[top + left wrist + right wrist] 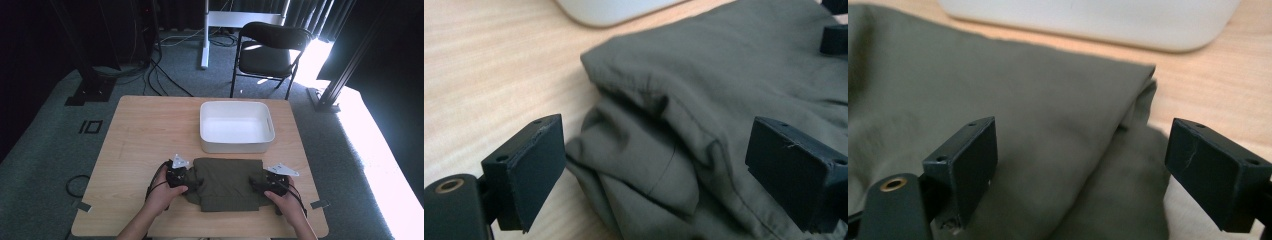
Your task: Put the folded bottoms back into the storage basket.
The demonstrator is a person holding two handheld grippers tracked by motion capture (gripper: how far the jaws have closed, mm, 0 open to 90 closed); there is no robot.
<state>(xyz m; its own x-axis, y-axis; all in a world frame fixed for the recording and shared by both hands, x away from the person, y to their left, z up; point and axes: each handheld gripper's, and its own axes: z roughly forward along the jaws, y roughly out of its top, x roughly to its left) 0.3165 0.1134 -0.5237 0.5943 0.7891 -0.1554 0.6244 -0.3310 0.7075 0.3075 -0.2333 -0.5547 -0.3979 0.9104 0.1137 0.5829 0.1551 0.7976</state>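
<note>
Wooden worktop (140, 130), white bin (236, 146) at far side. Folded olive cloth (227, 184) near front edge, long axis left-right. Left tool (654, 170) at left end, right tool (1080, 170) at right end, both wide open, straddling folds, gripping nothing.
</note>
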